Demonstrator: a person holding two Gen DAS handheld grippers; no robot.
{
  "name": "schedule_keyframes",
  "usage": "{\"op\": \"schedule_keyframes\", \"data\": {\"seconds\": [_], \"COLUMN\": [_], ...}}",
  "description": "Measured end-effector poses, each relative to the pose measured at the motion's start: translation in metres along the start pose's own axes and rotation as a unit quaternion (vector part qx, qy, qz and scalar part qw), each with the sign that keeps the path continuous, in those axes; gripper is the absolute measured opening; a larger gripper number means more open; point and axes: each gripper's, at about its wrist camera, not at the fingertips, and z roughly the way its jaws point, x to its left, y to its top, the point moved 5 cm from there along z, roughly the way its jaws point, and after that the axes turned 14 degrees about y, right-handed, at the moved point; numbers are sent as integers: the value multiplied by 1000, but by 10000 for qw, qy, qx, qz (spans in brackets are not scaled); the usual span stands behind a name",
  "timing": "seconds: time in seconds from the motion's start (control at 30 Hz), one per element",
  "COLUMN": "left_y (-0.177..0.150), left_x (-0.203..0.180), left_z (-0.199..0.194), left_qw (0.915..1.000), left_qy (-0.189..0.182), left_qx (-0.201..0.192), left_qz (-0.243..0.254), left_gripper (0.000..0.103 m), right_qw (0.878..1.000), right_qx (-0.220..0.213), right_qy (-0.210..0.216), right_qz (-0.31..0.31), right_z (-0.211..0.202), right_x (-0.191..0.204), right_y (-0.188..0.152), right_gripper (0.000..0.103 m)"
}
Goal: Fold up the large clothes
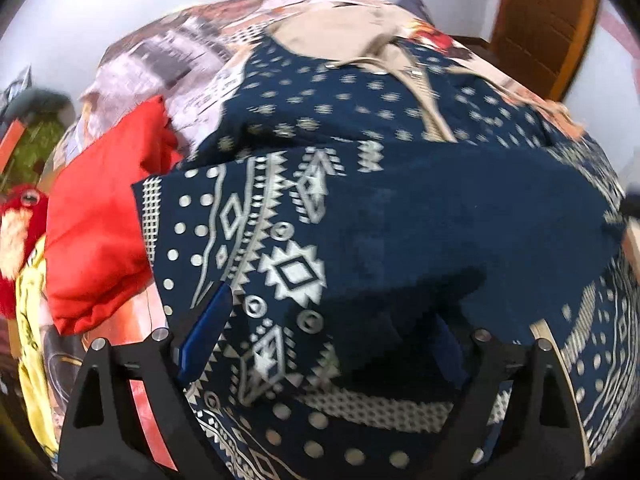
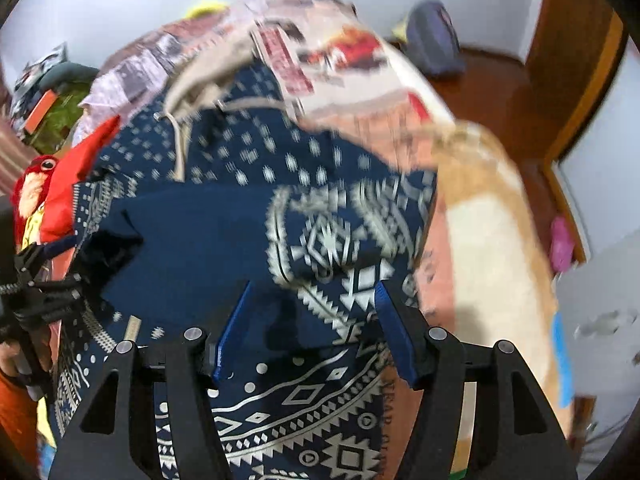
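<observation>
Two claws angled steeply down over bed. Left claw (image 1: 324,344) jaws wide apart, nothing clamped; navy cotton garment with white geometric print (image 1: 360,220) spread directly beneath and ahead of it. Right claw (image 2: 312,328) jaws apart, same garment (image 2: 224,240) below, not pinched. Red crumpled cloth (image 1: 104,224) left of left claw. Left claw's right finger lost in shadow; both views motion-blurred.

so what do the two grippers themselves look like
Both match: the left gripper and right gripper each have two black angular finger arms with triangular cut-outs and round silver pivot pins, tipped with flat blue pads. In the right wrist view the left one's side shows black linkages and a coiled spring, with an orange sleeve below it.
</observation>
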Motion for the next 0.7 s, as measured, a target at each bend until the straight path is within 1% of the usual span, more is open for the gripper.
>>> {"op": "schedule_keyframes", "data": {"seconds": [0.07, 0.1, 0.17, 0.2, 0.23, 0.27, 0.33, 0.4, 0.47, 0.5, 0.53, 0.6, 0.63, 0.67, 0.7], "left_y": [0, -3, -8, -12, -14, -15, -17, -21, -24, -25, -24, -23, -24, -23, -24], "left_x": [17, 27, 40, 47, 52, 56, 63, 71, 79, 82, 84, 82, 79, 76, 75], "left_z": [6, 9, 12, 14, 13, 13, 14, 19, 24, 26, 26, 24, 22, 21, 19], "left_qw": [9983, 9953, 9892, 9857, 9838, 9823, 9772, 9681, 9543, 9488, 9456, 9466, 9479, 9495, 9515], "left_qy": [-351, -606, -972, -1133, -1208, -1266, -1415, -1592, -1896, -2014, -2094, -2106, -2090, -2073, -2036], "left_qx": [140, 209, 325, 365, 335, 304, 318, 405, 491, 500, 497, 458, 443, 438, 429], "left_qz": [-433, -723, -1046, -1189, -1281, -1347, -1551, -1892, -2257, -2380, -2440, -2397, -2365, -2315, -2265], "left_gripper": [90, 87, 68, 64, 56, 51, 49, 49, 49, 49, 49, 48, 42, 32, 29], "right_qw": [9999, 9999, 10000, 10000, 10000, 10000, 9999, 9999, 9999, 9999, 9999, 10000, 10000, 10000, 10000], "right_qx": [22, 11, -1, 5, 6, 2, -10, -44, -72, -73, -69, -50, -38, -24, -19], "right_qy": [107, 105, 69, 66, 66, 72, 87, 88, 68, 58, 47, 17, 2, -15, -23], "right_qz": [89, 62, -20, -37, -30, 3, 71, 115, 105, 94, 82, 61, 57, 62, 68], "right_z": [4, 5, 7, 7, 7, 8, 10, 8, 7, 7, 6, 7, 7, 7, 7], "right_x": [-4, -5, -4, -5, -6, -7, -10, -10, -9, -8, -8, -8, -8, -8, -8], "right_y": [-6, -8, -10, -11, -11, -11, -11, -11, -12, -12, -13, -14, -14, -15, -14], "right_gripper": [58, 58, 58, 58, 58, 58, 58, 58, 58, 58, 58, 58, 58, 58, 58]}}
